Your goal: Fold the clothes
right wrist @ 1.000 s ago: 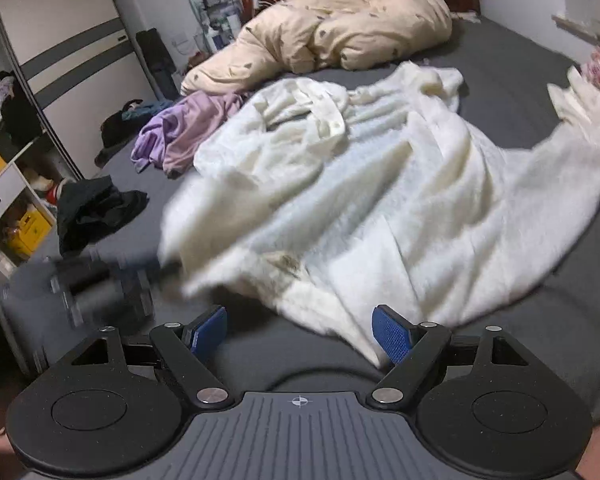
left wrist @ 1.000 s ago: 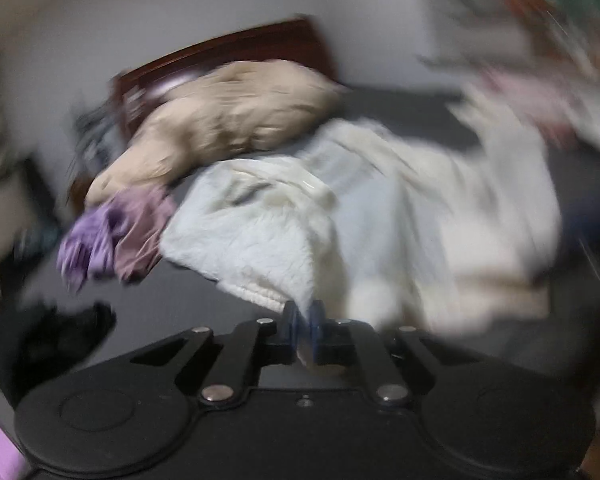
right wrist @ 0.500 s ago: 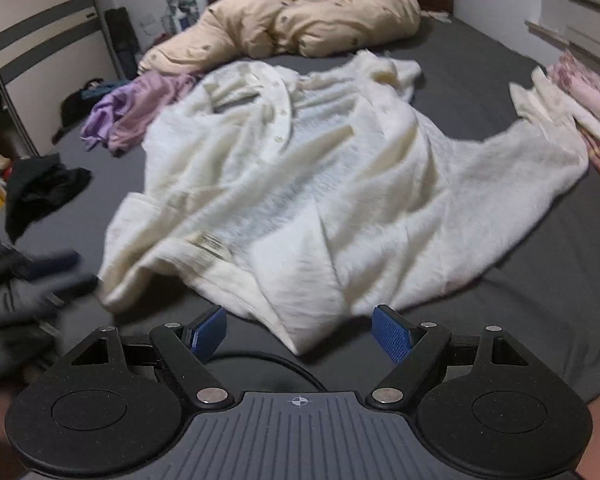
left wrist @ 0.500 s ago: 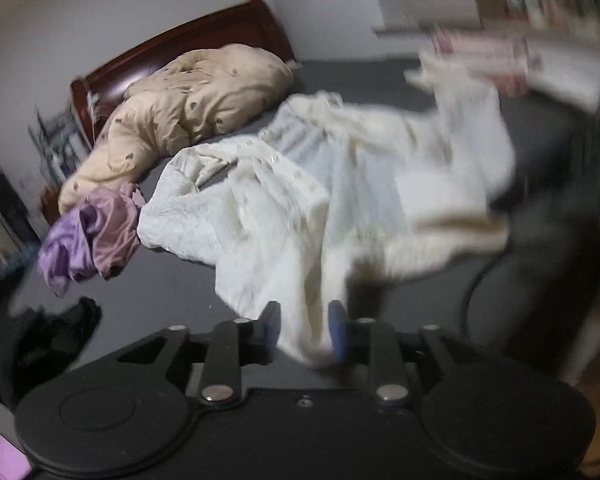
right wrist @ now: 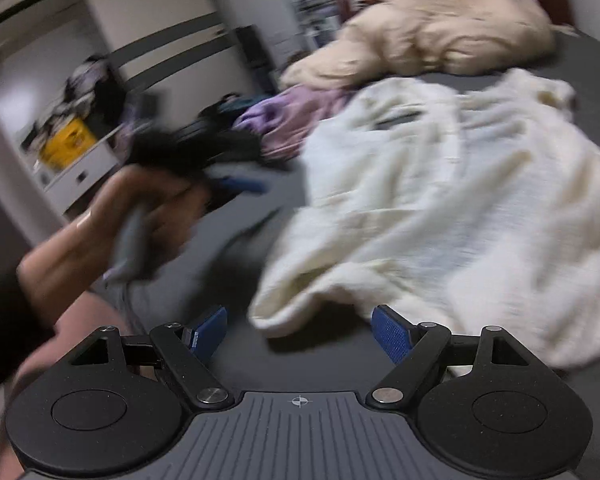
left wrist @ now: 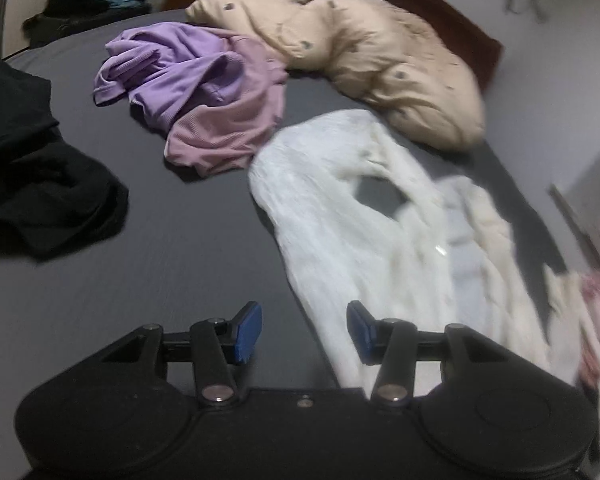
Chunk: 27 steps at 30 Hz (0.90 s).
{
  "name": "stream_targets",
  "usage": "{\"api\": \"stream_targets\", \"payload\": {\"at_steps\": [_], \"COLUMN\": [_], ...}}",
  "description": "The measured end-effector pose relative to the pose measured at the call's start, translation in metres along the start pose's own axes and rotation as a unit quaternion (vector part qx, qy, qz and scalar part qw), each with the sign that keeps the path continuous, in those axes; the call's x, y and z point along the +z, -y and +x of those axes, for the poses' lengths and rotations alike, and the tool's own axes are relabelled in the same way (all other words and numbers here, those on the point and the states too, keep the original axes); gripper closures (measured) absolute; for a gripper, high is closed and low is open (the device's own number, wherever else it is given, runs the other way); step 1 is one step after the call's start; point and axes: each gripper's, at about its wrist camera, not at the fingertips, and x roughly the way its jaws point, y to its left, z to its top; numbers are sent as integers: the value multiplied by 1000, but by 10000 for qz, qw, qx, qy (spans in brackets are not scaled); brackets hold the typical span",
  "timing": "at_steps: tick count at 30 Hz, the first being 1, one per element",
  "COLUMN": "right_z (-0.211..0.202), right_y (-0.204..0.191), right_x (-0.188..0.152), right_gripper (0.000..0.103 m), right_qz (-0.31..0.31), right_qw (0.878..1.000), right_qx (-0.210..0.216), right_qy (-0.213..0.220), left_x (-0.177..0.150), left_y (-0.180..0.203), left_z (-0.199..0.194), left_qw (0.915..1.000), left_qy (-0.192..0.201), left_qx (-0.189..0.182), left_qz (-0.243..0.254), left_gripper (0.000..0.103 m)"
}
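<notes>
Released, white garment (left wrist: 364, 240) lies flat; left tool (left wrist: 304, 330) opening, empty.

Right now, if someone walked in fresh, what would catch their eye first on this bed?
The big cream garment spread rumpled across the middle of the dark grey bed stands out most. Beyond it lie a crumpled purple and pink pile of clothes and a beige quilt bunched against the headboard, with a black garment off at the bed's left edge. Both grippers hold nothing: the left gripper is opening over bare sheet, the right gripper stands wide at the cream garment's near edge.
</notes>
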Motion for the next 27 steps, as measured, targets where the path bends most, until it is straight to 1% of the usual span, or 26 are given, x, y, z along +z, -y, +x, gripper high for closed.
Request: {"api": "stream_targets", "payload": {"at_steps": [1, 2, 4, 5, 7, 9, 10, 11, 13, 14, 16, 18, 19, 21, 24, 25, 27], "right_z": [9, 19, 36, 43, 59, 76, 84, 90, 94, 93, 88, 79, 76, 70, 66, 63, 56], "right_y": [-7, -16, -31, -37, -46, -50, -50, -48, -44, -43, -41, -41, -43, -50, -66, -70, -78], "right_x": [-1, -2, -3, -4, -3, -6, -8, -10, -13, -14, -16, -15, -15, -15, -20, -19, -16], "right_gripper": [23, 23, 23, 23, 23, 23, 31, 43, 53, 63, 71, 70, 70, 69, 68, 67, 52], "right_qz": [-189, -477, -1004, -1185, -1439, -1706, -1799, -1822, -1785, -1838, -1973, -2113, -2258, -2574, -2969, -2948, -2781], "right_qw": [9998, 9987, 9937, 9912, 9866, 9790, 9756, 9739, 9737, 9724, 9687, 9646, 9615, 9540, 9407, 9421, 9495], "right_qx": [-50, -191, -504, -597, -760, -1076, -1207, -1282, -1341, -1383, -1495, -1580, -1563, -1533, -1631, -1590, -1453], "right_qy": [8, 19, 2, -23, -116, -291, -364, -438, -456, -381, -196, -31, -25, -74, -179, -161, -80], "left_x": [4, 7, 8, 8, 6, 6, 6, 7, 7, 8, 9, 10, 11, 14, 18, 20, 23], "left_y": [0, 1, 3, 4, 6, 6, 5, 4, 3, 3, 6, 10, 12, 16, 20, 21, 22], "left_z": [11, 21, 40, 46, 52, 57, 59, 62, 63, 61, 54, 44, 40, 31, 26, 25, 22], "left_qw": [9999, 9997, 9991, 9991, 9995, 9992, 9990, 9987, 9985, 9987, 9994, 9997, 9998, 9997, 9994, 9994, 9994], "left_qy": [-83, -173, -351, -356, -227, -187, -190, -191, -173, -136, 34, 191, 206, 229, 270, 285, 305], "left_qx": [-45, -110, -122, -98, -126, -203, -231, -253, -249, -228, -119, -5, -14, -38, -3, 2, 17], "left_qz": [-57, -111, -208, -198, -175, -283, -346, -406, -447, -443, -329, -146, -81, 52, 205, 198, 155], "left_gripper": [64, 70, 72, 72, 73, 86, 91, 98, 99, 99, 100, 100, 100, 99, 99, 99, 99]}}
